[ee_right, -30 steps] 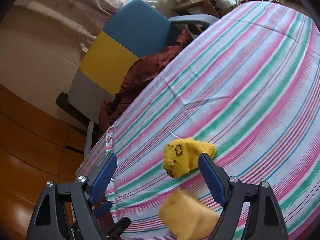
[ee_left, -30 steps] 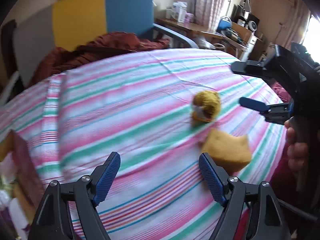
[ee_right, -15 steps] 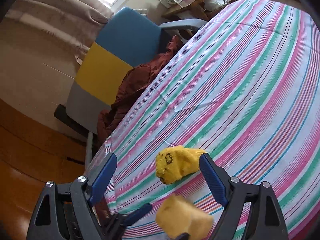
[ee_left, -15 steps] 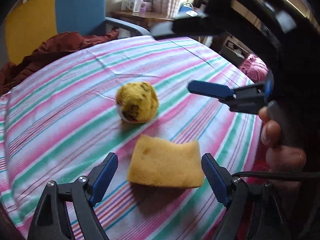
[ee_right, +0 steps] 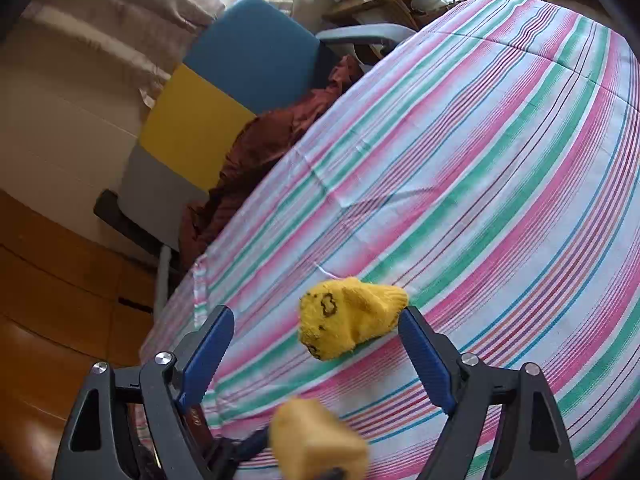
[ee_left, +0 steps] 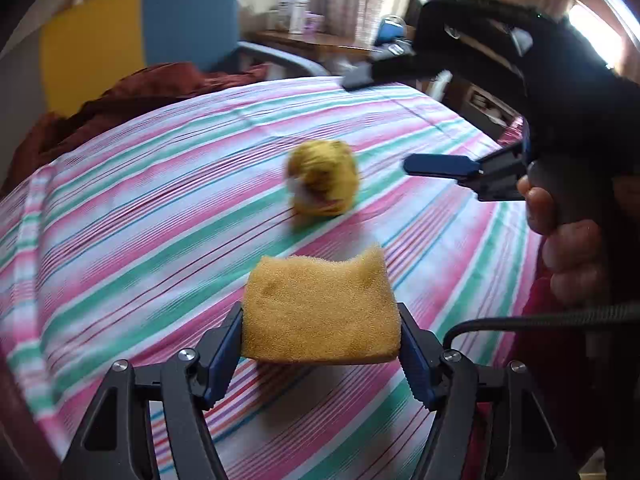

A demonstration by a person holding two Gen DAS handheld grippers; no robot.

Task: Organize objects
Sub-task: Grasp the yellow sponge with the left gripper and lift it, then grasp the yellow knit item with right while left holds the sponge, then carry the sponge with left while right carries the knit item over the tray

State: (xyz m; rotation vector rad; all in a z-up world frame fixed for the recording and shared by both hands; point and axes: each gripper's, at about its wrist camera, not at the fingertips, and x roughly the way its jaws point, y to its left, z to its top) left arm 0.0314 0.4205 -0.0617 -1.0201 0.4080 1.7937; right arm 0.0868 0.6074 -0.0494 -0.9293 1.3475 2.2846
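Observation:
A yellow sponge (ee_left: 320, 312) sits between the blue pads of my left gripper (ee_left: 320, 314), whose jaws are closing and touch both its sides; it hangs just above the striped cloth (ee_left: 140, 200). The same sponge (ee_right: 316, 440) shows blurred at the bottom of the right wrist view. Beyond it on the cloth lies a balled yellow sock (ee_left: 324, 182) with dark markings. My right gripper (ee_right: 316, 316) hovers open over the sock (ee_right: 348, 328), which sits near its right finger without being pinched. From the left wrist view, the right gripper (ee_left: 382, 120) reaches in from the right.
A blue, yellow and grey chair (ee_left: 180, 20) stands behind the striped surface with a dark red cloth (ee_left: 140, 92) heaped on it. A cluttered wooden desk (ee_left: 304, 36) is further back. A person's hand (ee_left: 568, 248) holds the right gripper's handle. Wooden floor (ee_right: 60, 300) lies off the edge.
My left gripper swung over to the sponge and its jaws narrowed until the pads met the sponge's sides. The right gripper stayed over the sock.

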